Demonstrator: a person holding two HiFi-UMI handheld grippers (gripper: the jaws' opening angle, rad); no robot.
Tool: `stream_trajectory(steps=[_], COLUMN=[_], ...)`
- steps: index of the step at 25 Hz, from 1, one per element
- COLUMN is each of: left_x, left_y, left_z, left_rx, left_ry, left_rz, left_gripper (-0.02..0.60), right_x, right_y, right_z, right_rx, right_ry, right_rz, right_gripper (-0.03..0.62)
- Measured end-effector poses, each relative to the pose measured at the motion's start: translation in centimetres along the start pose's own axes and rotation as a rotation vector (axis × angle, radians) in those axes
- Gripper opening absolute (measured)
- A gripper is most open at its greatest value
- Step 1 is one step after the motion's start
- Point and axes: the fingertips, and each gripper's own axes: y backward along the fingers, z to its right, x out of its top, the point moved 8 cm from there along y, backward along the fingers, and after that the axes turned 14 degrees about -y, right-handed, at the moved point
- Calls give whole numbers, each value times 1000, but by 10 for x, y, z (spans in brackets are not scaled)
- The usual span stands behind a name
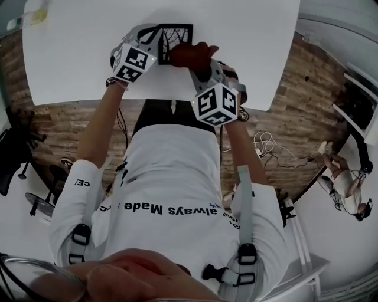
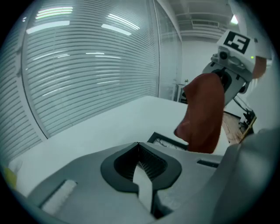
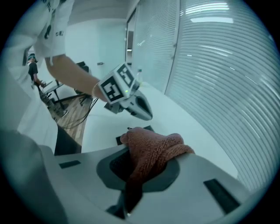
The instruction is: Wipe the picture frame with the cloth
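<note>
Firmly, right gripper (image 3: 130, 148) clenches knitted cloth (image 1: 190, 54) over black square frame (image 1: 178, 32); left gripper (image 2: 138, 143) closed.

White table (image 1: 77, 53), wood floor (image 1: 295, 112), slatted blinds (image 2: 87, 65)

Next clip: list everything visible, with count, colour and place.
table: one, white, before the person
frame: one, black, lying on the table
cloth: one, reddish-brown, over the frame's near right corner
yellowish thing: one, table's far left corner, too small to identify
chair: one, black, floor at left
cables: a tangle, floor at right
bystander: one, far right
left gripper: grey, jaws together, at the frame's left edge
right gripper: grey, jaws shut on the cloth
</note>
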Motion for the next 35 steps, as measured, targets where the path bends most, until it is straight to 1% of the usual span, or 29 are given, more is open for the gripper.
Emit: stream_trajectory(steps=[4,5,7,9,11,13,16,21,25,28,31,32,35], left_x=[44,56,82,110,140,169,201,236,251,261,270,272,272], left_y=[58,73,102,131,160,188,223,262,280,291,298,298,298], left_z=[4,4,3,2,2,1,3,14,18,21,18,17,16], left_rx=[15,21,42,70,99,123,149,180,194,206,235,239,244], left_ry=[161,191,223,227,210,183,163,147,142,142,120,114,111], left_rz=[136,173,251,329,407,475,549,612,660,675,730,732,695], left_gripper=[3,2,3,3,2,2,3,2,2,2,2,2,2], right_x=[37,47,67,85,103,119,137,156,169,174,179,180,184], right_y=[58,73,102,129,155,179,209,252,273,283,292,294,296], right_z=[23,27,33,34,30,23,10,-8,-19,-28,-31,-30,-31], right_rx=[-44,-53,-65,-67,-63,-61,-52,-56,-45,-38,-47,-49,-51], right_ry=[-150,-178,-216,-242,-263,-276,-291,-315,-293,-285,-283,-283,-268], right_rz=[221,271,370,472,560,612,691,796,826,848,868,875,895], right_gripper=[21,20,20,20,20,20,20,20,20,20,20,20,20])
